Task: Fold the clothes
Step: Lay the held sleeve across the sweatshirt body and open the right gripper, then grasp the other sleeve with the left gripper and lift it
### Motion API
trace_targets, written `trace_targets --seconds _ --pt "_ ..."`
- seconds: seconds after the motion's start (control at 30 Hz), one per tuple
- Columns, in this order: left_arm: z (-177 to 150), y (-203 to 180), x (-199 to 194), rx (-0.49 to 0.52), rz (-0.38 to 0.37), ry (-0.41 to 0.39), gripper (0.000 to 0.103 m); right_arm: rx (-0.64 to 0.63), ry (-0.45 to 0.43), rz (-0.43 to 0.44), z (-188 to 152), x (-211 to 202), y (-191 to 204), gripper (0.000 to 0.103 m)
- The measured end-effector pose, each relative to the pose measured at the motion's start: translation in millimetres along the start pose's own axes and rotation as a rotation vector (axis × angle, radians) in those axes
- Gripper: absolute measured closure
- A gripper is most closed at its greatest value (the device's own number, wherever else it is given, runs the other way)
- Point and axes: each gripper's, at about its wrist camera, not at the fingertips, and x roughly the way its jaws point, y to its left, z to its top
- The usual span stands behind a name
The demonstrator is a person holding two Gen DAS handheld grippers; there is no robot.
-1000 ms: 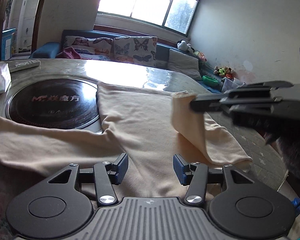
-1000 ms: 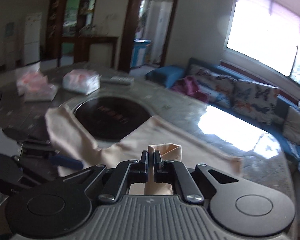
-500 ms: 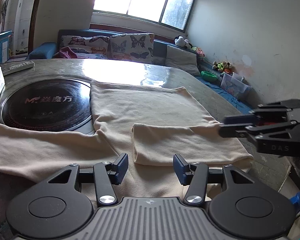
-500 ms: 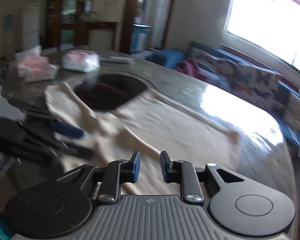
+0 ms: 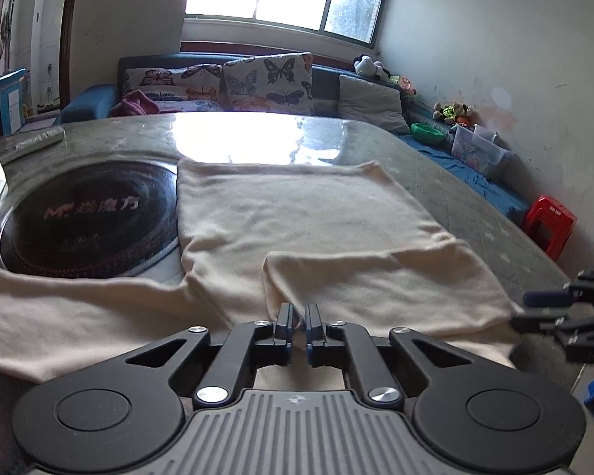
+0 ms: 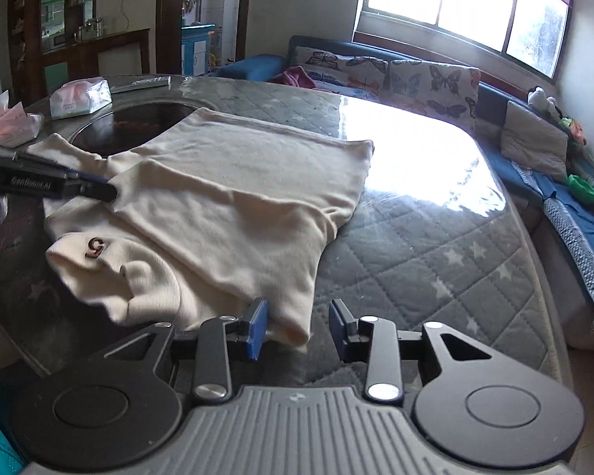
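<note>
A cream long-sleeved top (image 5: pixel 305 213) lies flat on the quilted grey table (image 6: pixel 435 245), one sleeve (image 5: pixel 376 281) folded across its body. The collar with a brown mark (image 6: pixel 95 247) faces the near edge in the right wrist view. My left gripper (image 5: pixel 299 318) is shut, and a bit of cream cloth at the folded sleeve's end shows between its pads; it also shows as the left gripper (image 6: pixel 111 192) in the right wrist view. My right gripper (image 6: pixel 299 316) has its jaws opening, and a folded corner of the top (image 6: pixel 293 328) lies loose between them. From the left wrist view, the right gripper (image 5: pixel 550 304) sits at the top's right edge.
A black round hob (image 5: pixel 87 217) is set into the table, partly under the top. Tissue packs (image 6: pixel 81 97) and a remote (image 6: pixel 138 85) lie at the far side. A sofa with butterfly cushions (image 5: pixel 267 83) stands behind, and a red stool (image 5: pixel 548 225) beside the table.
The right gripper laid the lifted sleeve across the top's body, let go and drew back to the top's edge while opening. The left gripper went from open to shut at the sleeve's end.
</note>
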Motion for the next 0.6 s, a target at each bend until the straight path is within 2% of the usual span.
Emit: trace_targets --seconds 0.07,0.13,0.37,0.6 --pt "15 -8 -7 0.024 -0.008 -0.034 0.099 -0.001 -0.013 0.011 0 0 2 0.067" --pt "32 -18 -14 0.053 -0.024 -0.070 0.099 -0.002 -0.027 0.023 0 1 4 0.061" --pt "98 -79 -24 0.180 -0.117 -0.166 0.099 -0.013 -0.064 0.008 3 7 11 0.061" --pt "143 -140 -34 0.312 -0.190 -0.255 0.099 0.025 -0.117 0.005 6 9 8 0.061"
